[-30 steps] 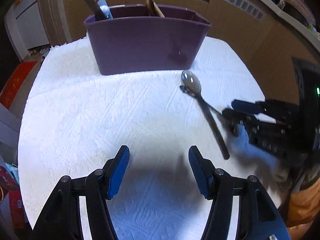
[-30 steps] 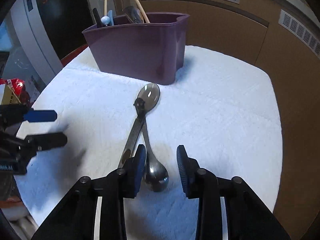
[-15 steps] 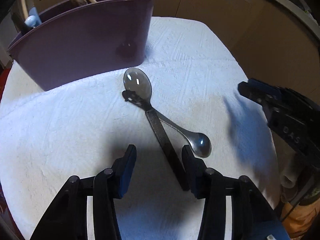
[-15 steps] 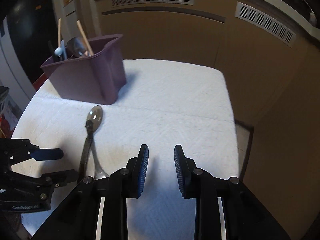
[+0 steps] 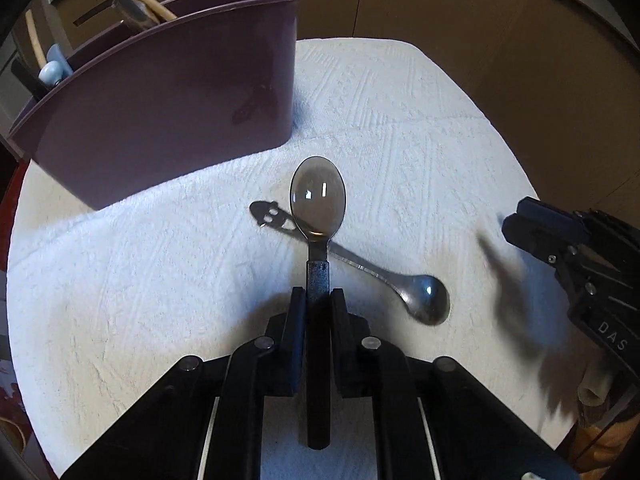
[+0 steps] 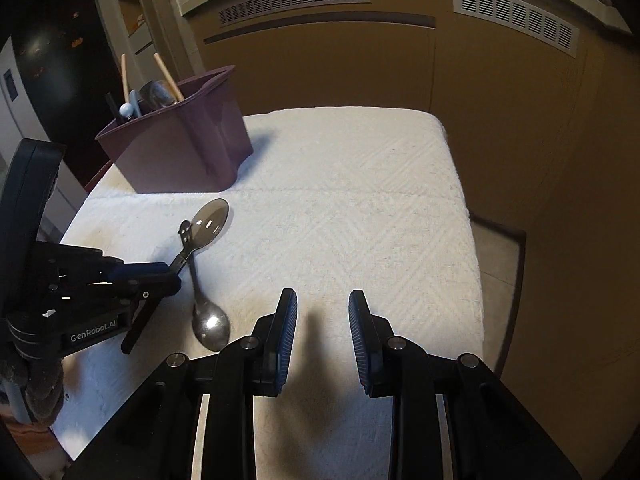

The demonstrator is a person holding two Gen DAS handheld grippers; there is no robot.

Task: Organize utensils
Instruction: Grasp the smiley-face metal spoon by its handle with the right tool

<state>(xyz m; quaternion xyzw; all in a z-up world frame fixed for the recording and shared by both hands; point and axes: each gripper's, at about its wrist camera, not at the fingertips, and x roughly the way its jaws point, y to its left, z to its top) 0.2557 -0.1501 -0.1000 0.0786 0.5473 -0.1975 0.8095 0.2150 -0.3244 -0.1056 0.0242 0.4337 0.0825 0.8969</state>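
The left gripper [image 5: 318, 300] was clamped on the dark handle of a large spoon [image 5: 318, 200], whose bowl pointed toward the purple utensil caddy [image 5: 160, 108] on the white towel [image 5: 420, 140]. A smaller metal spoon [image 5: 420, 300] lay on the towel, crossing under it. The right gripper [image 6: 323, 312] hung nearby with its 2 fingers apart, holding nothing.

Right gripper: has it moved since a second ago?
Yes. The right gripper has pulled back from the small spoon, which now lies to its left on the white cloth.
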